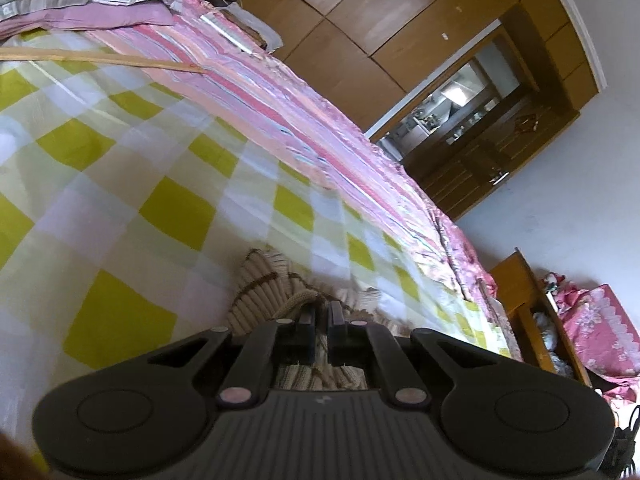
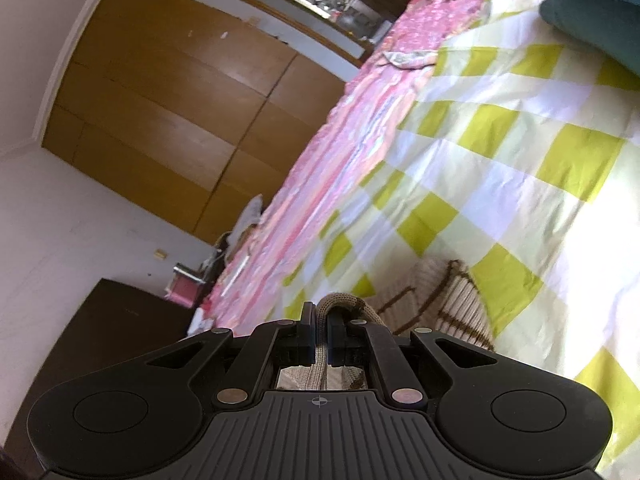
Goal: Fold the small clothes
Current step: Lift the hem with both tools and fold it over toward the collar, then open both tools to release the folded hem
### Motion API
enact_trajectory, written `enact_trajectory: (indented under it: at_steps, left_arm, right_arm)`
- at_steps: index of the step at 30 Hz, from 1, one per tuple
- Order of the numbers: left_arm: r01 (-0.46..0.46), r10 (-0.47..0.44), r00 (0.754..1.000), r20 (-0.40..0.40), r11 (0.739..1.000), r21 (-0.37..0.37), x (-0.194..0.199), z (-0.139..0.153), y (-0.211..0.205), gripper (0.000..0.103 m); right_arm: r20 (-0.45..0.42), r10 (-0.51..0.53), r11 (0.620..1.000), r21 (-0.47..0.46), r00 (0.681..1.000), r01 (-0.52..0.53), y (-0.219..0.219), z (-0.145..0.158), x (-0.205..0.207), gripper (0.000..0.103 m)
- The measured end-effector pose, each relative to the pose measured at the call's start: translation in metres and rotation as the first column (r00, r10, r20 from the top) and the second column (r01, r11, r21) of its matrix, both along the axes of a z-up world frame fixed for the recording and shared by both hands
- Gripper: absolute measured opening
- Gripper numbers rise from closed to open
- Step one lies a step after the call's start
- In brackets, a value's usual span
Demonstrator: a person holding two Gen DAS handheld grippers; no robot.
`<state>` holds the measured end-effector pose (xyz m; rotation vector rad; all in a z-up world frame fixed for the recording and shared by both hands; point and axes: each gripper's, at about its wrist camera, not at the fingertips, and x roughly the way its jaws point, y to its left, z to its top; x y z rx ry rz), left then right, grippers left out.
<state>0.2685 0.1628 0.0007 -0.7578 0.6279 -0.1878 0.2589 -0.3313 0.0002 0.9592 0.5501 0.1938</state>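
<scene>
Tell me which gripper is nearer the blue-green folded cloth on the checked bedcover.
Right, as far as the views show. The right gripper, shut on the beige knit garment, has the blue-green cloth ahead to its right. The left gripper, also gripping the garment, shows no such cloth.

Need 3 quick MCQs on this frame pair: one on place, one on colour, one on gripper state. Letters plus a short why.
1. Where does the knit garment lie?
A. on the checked bedspread
B. on the floor
C. in the wardrobe

2. What colour are the garment's stripes?
A. blue
B. brown
C. red

3. What is the right gripper doing?
A. standing wide open
B. shut on nothing
C. shut on the garment's edge

Answers:
1 A, the knit rests on the yellow-and-white checks in both wrist views.
2 B, brown lines cross the beige ribbing.
3 C, a fold of knit sits pinched between the nearly closed fingers; the left gripper looks the same.
</scene>
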Motion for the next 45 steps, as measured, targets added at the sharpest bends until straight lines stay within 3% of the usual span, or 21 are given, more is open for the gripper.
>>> enact_trajectory:
  at_steps: [11, 16, 23, 26, 28, 30, 36, 40, 45]
  left_arm:
    - [-0.033, 0.033, 0.997, 0.067, 0.999, 0.002, 0.007, 0.003, 0.002, 0.01]
    - [-0.054, 0.054, 0.999, 0.004, 0.999, 0.005, 0.022, -0.012, 0.0, 0.011]
    - [-0.052, 0.054, 0.998, -0.017, 0.993, 0.106, 0.027, -0.018, -0.005, 0.012]
    - [-0.052, 0.054, 0.998, -0.015, 0.993, 0.102, 0.024, -0.012, -0.005, 0.026]
    - [-0.087, 0.087, 0.996, 0.007, 0.993, 0.076, 0.019, -0.006, -0.002, 0.048]
    - [-0.122, 0.119, 0.992, 0.047, 0.988, 0.09, 0.012, 0.003, -0.002, 0.056]
    - [-0.124, 0.109, 0.99, 0.087, 0.974, 0.188, -0.003, 0.022, -0.011, 0.059]
    - [-0.097, 0.076, 0.993, 0.091, 0.961, 0.259, -0.022, 0.021, -0.025, 0.06]
    - [-0.045, 0.019, 0.997, 0.076, 0.931, 0.363, -0.04, 0.011, -0.047, 0.06]
  right_arm:
    - [0.056, -0.031, 0.999, 0.028, 0.998, 0.029, -0.004, 0.001, 0.008, 0.006]
    - [-0.009, -0.044, 0.999, 0.002, 0.999, 0.044, -0.006, -0.017, 0.018, 0.006]
    - [-0.071, -0.038, 0.997, -0.066, 0.997, 0.033, -0.008, -0.028, 0.033, 0.011]
    - [-0.064, -0.037, 0.998, -0.061, 0.997, 0.033, -0.009, -0.025, 0.029, 0.011]
    - [-0.056, -0.046, 0.998, -0.052, 0.997, 0.043, -0.01, -0.023, 0.026, 0.016]
    - [-0.053, -0.046, 0.997, -0.058, 0.998, 0.043, -0.011, -0.019, 0.024, 0.021]
    - [-0.035, -0.05, 0.997, -0.055, 0.998, 0.048, -0.011, -0.01, 0.021, 0.031]
    - [-0.018, -0.083, 0.994, -0.076, 0.996, 0.082, -0.015, -0.005, 0.013, 0.046]
    - [-0.055, -0.04, 0.989, -0.145, 0.998, 0.031, -0.012, 0.0, 0.007, 0.046]
